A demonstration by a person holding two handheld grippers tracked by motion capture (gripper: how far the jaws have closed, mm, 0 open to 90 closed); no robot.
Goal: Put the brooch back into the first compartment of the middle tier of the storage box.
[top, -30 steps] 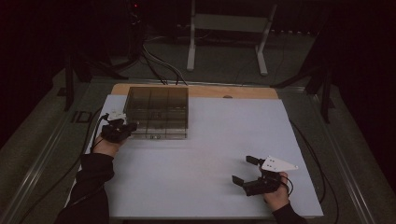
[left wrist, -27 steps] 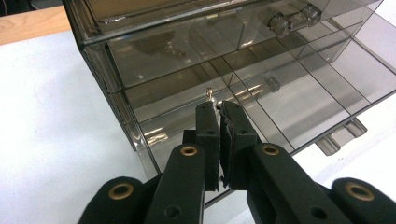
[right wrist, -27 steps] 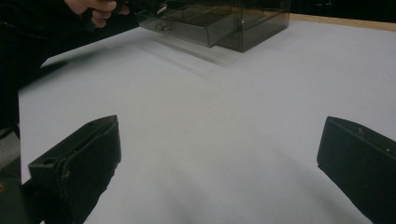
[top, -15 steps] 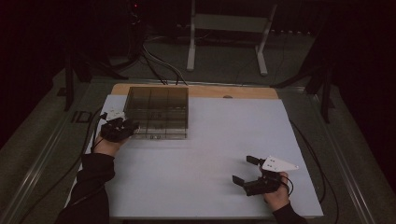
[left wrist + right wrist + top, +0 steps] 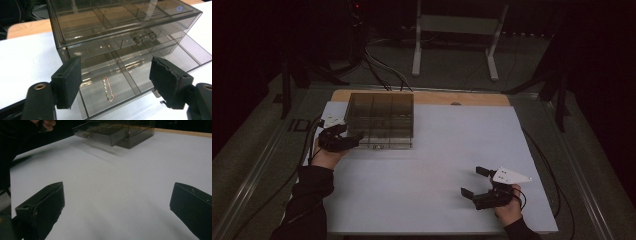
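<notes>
A smoky clear drawer box [image 5: 382, 117] stands at the table's back left. Its lower drawer [image 5: 120, 85] is pulled out, and a gold safety pin [image 5: 108, 89] lies in one compartment. The upper drawer's knob [image 5: 143, 38] shows through the front. My left gripper [image 5: 352, 132] sits at the box's front left corner, open, its jaws [image 5: 116, 75] spread either side of the pulled-out drawer with nothing held. My right gripper [image 5: 471, 181] rests low near the table's front right, open and empty [image 5: 116, 200], facing the box [image 5: 130, 132] across bare white table.
A white mat [image 5: 437, 165] covers the table, with a wooden strip [image 5: 462, 97] along its far edge. Cables [image 5: 307, 150] trail off the left side. A white stand [image 5: 452, 30] and dark floor lie beyond.
</notes>
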